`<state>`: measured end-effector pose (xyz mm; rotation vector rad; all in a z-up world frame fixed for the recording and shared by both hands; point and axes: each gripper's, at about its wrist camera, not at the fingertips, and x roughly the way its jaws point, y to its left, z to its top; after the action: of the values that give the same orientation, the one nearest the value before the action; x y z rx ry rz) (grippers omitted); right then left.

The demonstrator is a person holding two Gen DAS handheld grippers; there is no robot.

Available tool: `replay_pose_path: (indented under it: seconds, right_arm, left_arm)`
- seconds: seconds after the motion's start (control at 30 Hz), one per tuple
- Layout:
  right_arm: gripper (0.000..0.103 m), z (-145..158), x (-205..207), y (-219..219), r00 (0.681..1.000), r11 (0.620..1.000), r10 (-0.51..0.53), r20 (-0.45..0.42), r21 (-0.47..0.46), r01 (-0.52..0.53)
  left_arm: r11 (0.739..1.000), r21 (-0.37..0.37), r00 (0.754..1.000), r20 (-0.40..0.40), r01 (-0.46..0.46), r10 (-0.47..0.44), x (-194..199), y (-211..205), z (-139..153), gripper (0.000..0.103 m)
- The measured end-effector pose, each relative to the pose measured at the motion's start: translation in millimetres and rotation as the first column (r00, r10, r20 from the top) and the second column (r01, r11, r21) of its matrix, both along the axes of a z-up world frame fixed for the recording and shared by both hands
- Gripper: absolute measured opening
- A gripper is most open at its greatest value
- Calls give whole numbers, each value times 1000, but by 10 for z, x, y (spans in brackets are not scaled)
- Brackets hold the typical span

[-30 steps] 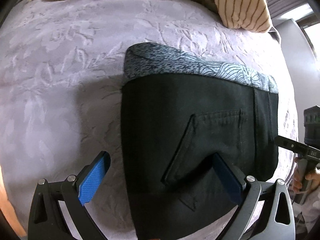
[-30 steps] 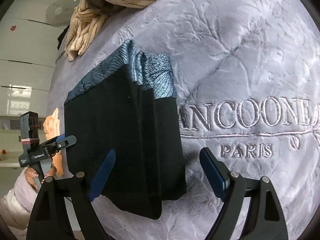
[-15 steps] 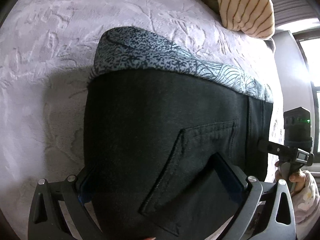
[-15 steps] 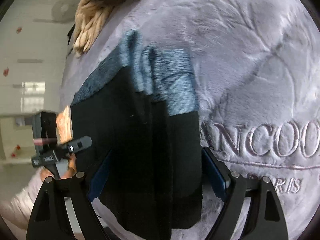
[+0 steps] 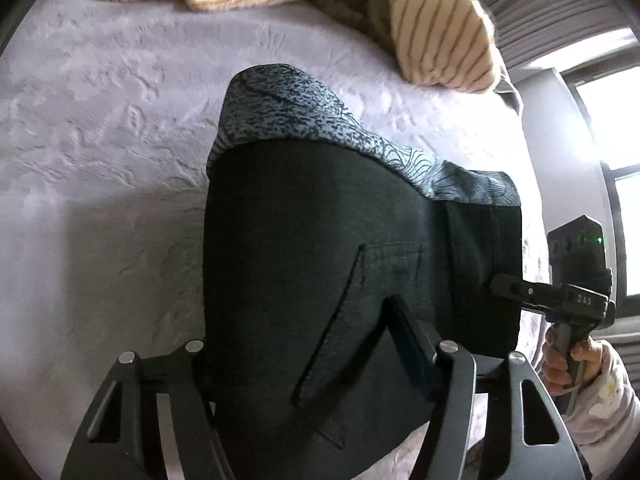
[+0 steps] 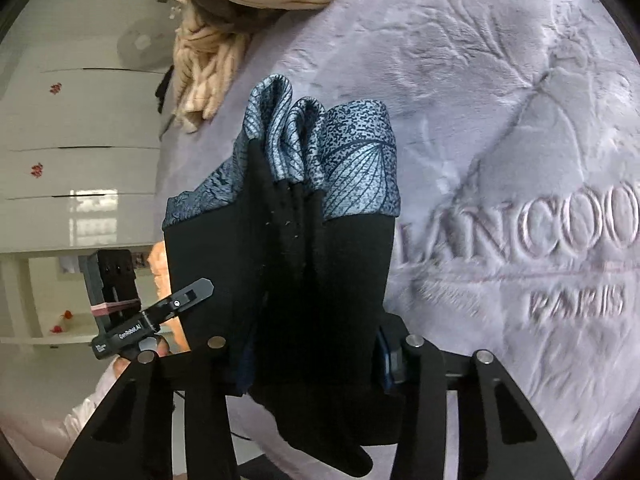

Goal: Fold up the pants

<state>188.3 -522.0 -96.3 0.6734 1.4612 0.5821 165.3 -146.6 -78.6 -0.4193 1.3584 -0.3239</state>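
The folded black pants [image 5: 320, 260] with a blue-grey patterned band [image 5: 288, 120] lie on a lilac bedspread. My left gripper [image 5: 298, 340] straddles the near end of the stack. Its jaws are closing, and both fingers press into the black cloth by the back pocket. In the right wrist view the pants [image 6: 320, 280] stand bunched in upright layers between the fingers of my right gripper [image 6: 312, 360], whose jaws are also closing and squeeze the fabric. A hand [image 5: 560, 364] holds the right gripper's handle at the pants' right edge.
The lilac bedspread [image 5: 100, 160] carries embossed lettering [image 6: 520, 240]. A cream striped pillow [image 5: 440, 40] and a knitted cream throw [image 6: 204, 64] lie at the far end. White drawers [image 6: 80, 120] stand beyond the bed's edge, and a window [image 5: 612, 120] is at the right.
Both grippers came in over the pants with jaws wide, then narrowed onto the stack. The cloth is now bunched between the fingers and its near end is raised.
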Motion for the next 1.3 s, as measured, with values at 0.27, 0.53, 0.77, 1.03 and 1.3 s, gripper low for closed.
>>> replay_pose_path:
  seconds: [0.27,0.53,0.77,1.03,1.3]
  right_arm:
    - [47,429,-435,226,998,992,55,17,110,-56]
    - [47,565,-1101,754,998,992,59,5,115,-60]
    - [47,328,-1665,1174,998,992,-34,-55,119,41]
    - [54,-17,-1734,1433,992,996,-58,-114,-76,50]
    - [70,2,-1806,1382,992,956,-102,-76,-282,76]
  left_arm:
    - [999,28,998,36,-44,43,-541,295,569,67]
    - [998,53,999,-4,-36,36,-1172,676,664,67]
    - [995,73,996,-35,-74,77,-1494,1164,489,67]
    - [966,242,988,-96,-93,119,-1621,1379,-34,72]
    - [920,387,998,-14,-55,65,-1717,1388,100,85]
